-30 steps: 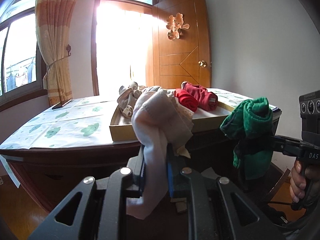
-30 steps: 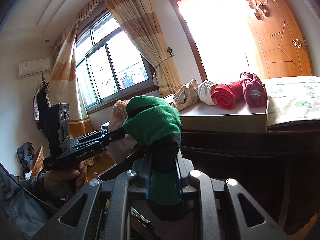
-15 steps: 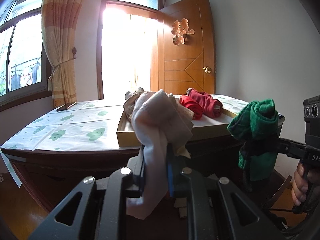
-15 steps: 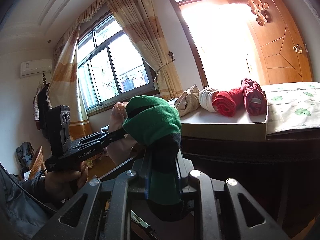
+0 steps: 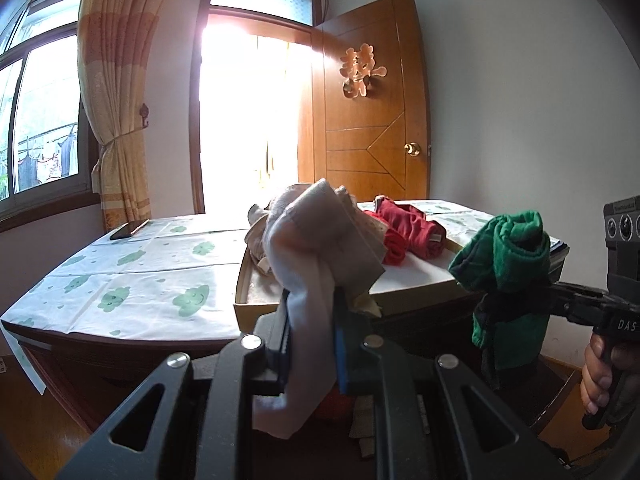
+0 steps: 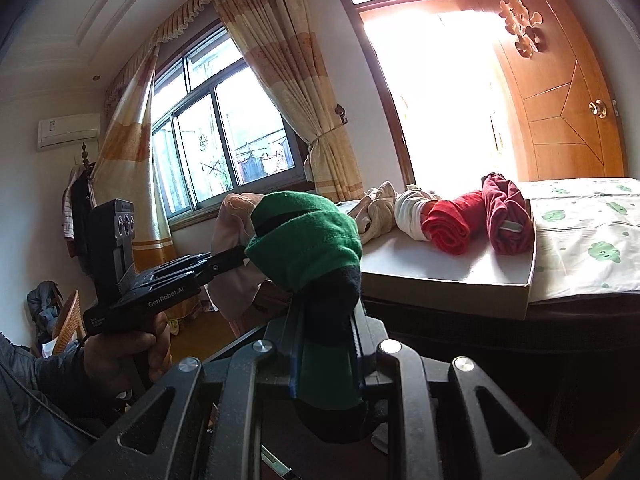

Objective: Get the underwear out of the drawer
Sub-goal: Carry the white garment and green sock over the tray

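Observation:
My left gripper (image 5: pixel 312 312) is shut on a pale grey-white pair of underwear (image 5: pixel 316 240), which bunches above the jaws and hangs below them. My right gripper (image 6: pixel 326 320) is shut on a rolled green and black pair (image 6: pixel 308 240). Both are held in the air in front of the table edge, side by side. In the left wrist view the green pair (image 5: pixel 508 248) hangs at the right. The right wrist view has the left gripper (image 6: pixel 236 258) and its pale pair (image 6: pixel 230 236) at the left. No drawer shows clearly.
A shallow cardboard tray (image 5: pixel 404 302) on the table holds rolled red (image 6: pixel 452 226), maroon (image 6: pixel 508 216) and beige (image 6: pixel 378 210) underwear. The table (image 5: pixel 132 280) has a white cloth with green prints and a dark phone (image 5: pixel 128 230) at its far left. A wooden door (image 5: pixel 372 120) stands behind.
My left gripper has risen a little with the pale underwear, so the table top sits lower in its view. The right gripper has hardly moved and still holds the green pair.

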